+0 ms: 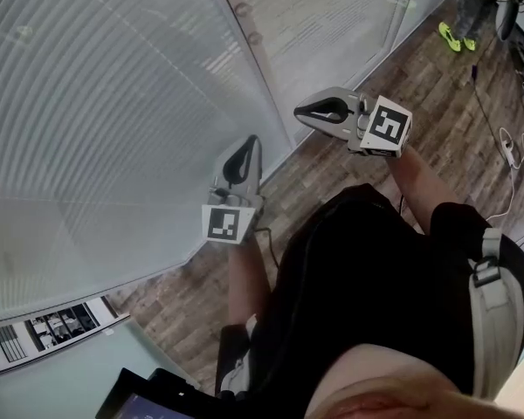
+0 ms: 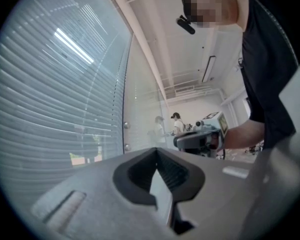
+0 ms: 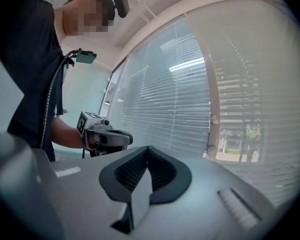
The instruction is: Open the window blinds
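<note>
White slatted window blinds (image 1: 96,120) hang behind glass and fill the left of the head view, with their slats lying shut. My left gripper (image 1: 244,151) is held level just in front of this pane. Its jaws meet at the tips with nothing between them. My right gripper (image 1: 307,112) is further right, by the frame post (image 1: 253,68), and is also shut and empty. The left gripper view shows the blinds (image 2: 55,94) on its left and the right gripper (image 2: 200,136) beyond. In the right gripper view the blinds (image 3: 165,99) are ahead and the left gripper (image 3: 107,136) is at the left.
A second blind panel (image 1: 332,16) continues to the right. The floor (image 1: 437,120) is wooden. Someone's yellow-green shoes (image 1: 454,37) and a cable with a power strip (image 1: 509,147) lie at the top right. A dark device (image 1: 148,400) sits at the bottom left. Two people (image 2: 176,123) stand far off.
</note>
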### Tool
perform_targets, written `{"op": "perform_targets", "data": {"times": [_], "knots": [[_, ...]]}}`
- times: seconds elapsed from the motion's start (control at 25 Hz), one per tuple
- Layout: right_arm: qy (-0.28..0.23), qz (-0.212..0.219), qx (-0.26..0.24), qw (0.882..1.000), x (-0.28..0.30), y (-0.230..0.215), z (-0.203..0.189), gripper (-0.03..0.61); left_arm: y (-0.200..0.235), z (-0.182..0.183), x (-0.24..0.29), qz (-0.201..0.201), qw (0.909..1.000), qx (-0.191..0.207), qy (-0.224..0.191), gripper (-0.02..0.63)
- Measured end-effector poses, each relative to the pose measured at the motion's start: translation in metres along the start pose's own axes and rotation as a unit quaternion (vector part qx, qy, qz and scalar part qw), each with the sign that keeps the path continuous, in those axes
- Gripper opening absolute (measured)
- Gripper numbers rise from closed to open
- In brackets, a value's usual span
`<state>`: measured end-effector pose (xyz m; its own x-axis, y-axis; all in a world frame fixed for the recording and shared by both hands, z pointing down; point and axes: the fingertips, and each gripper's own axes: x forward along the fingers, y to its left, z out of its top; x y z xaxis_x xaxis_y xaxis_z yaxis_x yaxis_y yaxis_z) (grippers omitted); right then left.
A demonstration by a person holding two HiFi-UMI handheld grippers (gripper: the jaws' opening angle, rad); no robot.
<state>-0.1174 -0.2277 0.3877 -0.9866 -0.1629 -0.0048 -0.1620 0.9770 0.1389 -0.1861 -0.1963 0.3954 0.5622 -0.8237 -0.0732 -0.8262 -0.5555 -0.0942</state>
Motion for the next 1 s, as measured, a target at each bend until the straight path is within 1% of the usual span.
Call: {"op": "perform_targets", "data": {"times": [0.16, 0.24, 0.4, 0.52, 0.64, 0.72, 0.84, 1.0], "knots": [[0.005, -0.012, -0.001, 1.0, -0.005, -0.003, 0.0, 0.005, 0.001, 0.004, 0.001, -0.011, 0.9999, 0.008, -0.004, 0.002], [0.013, -0.016, -0.002, 1.0, -0.008, -0.006, -0.002, 0.005, 0.0, 0.005, 0.002, -0.012, 0.9999, 0.006, -0.005, 0.0], [0.016, -0.016, 0.018, 1.0, -0.013, -0.002, -0.003, 0.005, -0.006, 0.0, 0.002, -0.012, 0.9999, 0.003, 0.011, 0.0], [0.011, -0.022, 0.014, 1.0, -0.014, -0.007, -0.003, 0.005, -0.006, -0.004, 0.001, -0.013, 0.9996, 0.006, 0.024, 0.002], [0.005, -0.016, -0.003, 1.0, -0.01, -0.013, 0.003, 0.005, 0.0, 0.003, 0.004, -0.009, 0.9998, 0.009, 0.016, 0.002], [0.005, -0.012, -0.01, 1.0, -0.01, -0.014, 0.003, 0.005, 0.001, 0.005, 0.001, -0.006, 0.9999, 0.003, 0.011, 0.002], [0.002, -0.013, -0.012, 1.0, -0.009, -0.015, 0.004, 0.005, 0.005, 0.006, -0.003, 0.0, 1.0, -0.003, 0.007, 0.002], [-0.001, -0.008, -0.012, 1.0, -0.003, -0.017, 0.003, 0.005, 0.006, 0.007, 0.001, -0.002, 0.9999, -0.011, -0.004, 0.002]]}}
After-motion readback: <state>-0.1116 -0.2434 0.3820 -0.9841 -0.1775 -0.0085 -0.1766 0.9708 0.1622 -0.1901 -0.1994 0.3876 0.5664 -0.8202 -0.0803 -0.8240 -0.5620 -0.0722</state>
